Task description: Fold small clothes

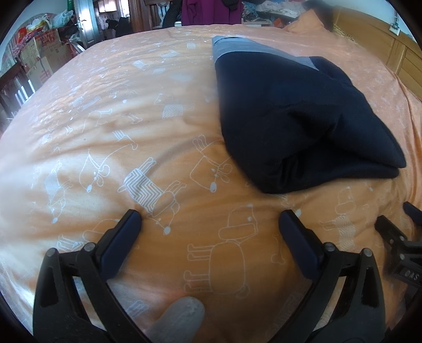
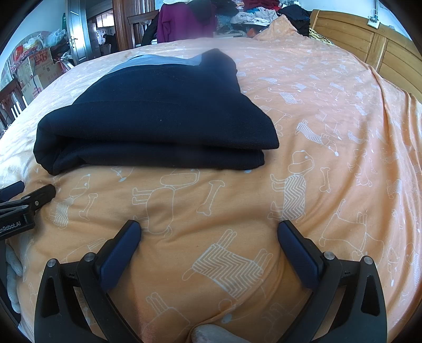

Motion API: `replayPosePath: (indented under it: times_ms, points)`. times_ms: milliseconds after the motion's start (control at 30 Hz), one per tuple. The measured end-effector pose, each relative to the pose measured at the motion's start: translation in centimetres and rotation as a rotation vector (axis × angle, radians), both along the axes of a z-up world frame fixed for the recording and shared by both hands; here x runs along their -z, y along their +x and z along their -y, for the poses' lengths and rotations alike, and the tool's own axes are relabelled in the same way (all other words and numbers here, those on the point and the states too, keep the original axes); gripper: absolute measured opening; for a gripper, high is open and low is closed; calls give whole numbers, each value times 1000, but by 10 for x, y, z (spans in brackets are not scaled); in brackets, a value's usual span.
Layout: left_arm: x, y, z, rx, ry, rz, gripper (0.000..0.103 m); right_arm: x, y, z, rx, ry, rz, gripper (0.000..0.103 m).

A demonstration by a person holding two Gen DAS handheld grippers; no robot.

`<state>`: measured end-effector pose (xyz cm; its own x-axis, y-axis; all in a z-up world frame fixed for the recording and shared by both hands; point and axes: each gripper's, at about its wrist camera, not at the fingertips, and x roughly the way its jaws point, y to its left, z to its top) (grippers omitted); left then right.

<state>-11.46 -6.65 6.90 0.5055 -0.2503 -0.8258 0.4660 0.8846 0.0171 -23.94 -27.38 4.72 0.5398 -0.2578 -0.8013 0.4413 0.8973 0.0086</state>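
Note:
A dark navy garment (image 1: 295,116) with a grey band at its far end lies folded in layers on the orange bedspread (image 1: 105,110); the right wrist view shows the same garment (image 2: 158,116) straight ahead. My left gripper (image 1: 211,219) is open, empty, fingertips resting on the bedspread just short and left of the garment. My right gripper (image 2: 209,228) is open and empty too, tips on the bedspread (image 2: 329,105) a little in front of the garment's near folded edge. Each gripper shows at the edge of the other's view: the right gripper (image 1: 395,232) and the left gripper (image 2: 23,200).
A gloved fingertip (image 1: 179,319) shows at the bottom. A wooden headboard (image 2: 369,42) stands at the right. Cardboard boxes (image 1: 39,55), bags and a door crowd the far left; a purple coat (image 2: 184,21) and piled clothes sit beyond the bed.

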Motion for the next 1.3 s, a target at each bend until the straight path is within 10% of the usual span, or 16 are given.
replayPosePath:
  times_ms: [200, 533, 1300]
  points:
    - [-71, -12, -13, -15, -83, 104, 103, -39, 3, 2, -10, 16, 17, 103]
    - [-244, -76, -34, -80, -306, 450, 103, -231, -26, -32, -47, -127, 303, 103]
    - [-266, -107, -35, -65, -355, 419, 103, -291, -65, -59, -38, -119, 324, 102]
